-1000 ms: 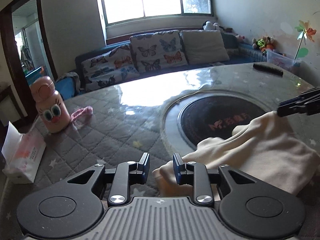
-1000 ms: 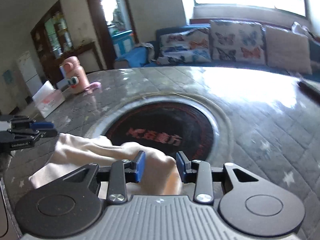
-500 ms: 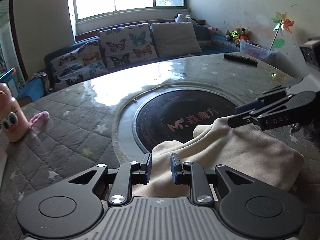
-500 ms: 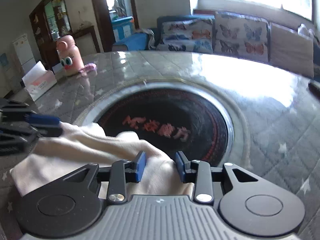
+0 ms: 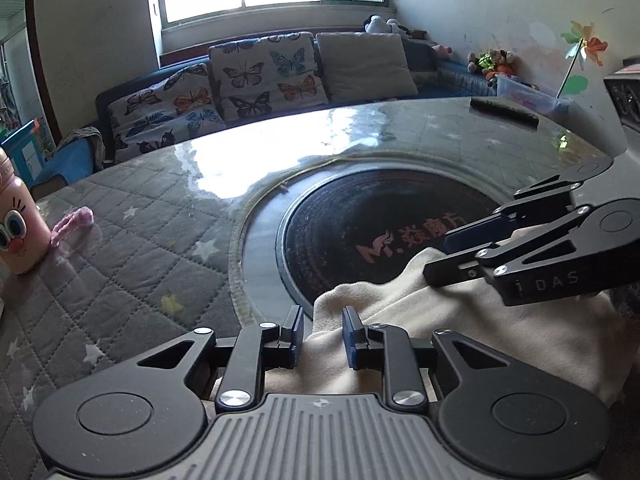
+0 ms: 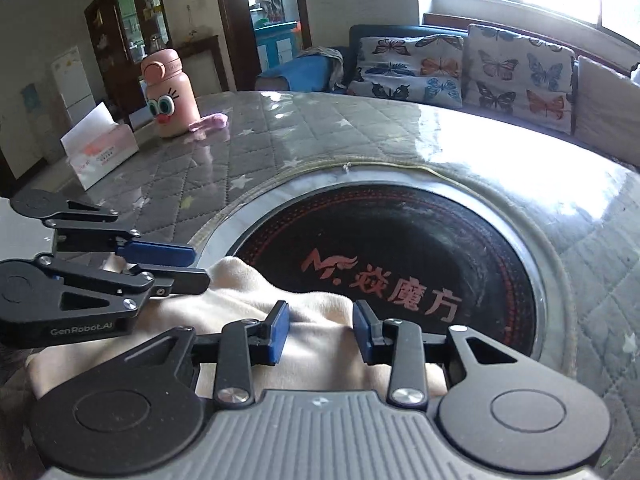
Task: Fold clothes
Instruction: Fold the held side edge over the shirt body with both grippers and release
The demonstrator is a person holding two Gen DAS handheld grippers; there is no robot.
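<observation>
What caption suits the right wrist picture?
Two open grippers, right gripper and left gripper, over cream garment on quilted table.

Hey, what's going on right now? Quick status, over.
Left claw open, right claw open, both over the cream cloth. Cloth bunched on the table, its edge over the black disc. Nothing in the way.

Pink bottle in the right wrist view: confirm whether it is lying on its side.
No, the pink bottle stands upright on the table, beside the tissue box.
</observation>
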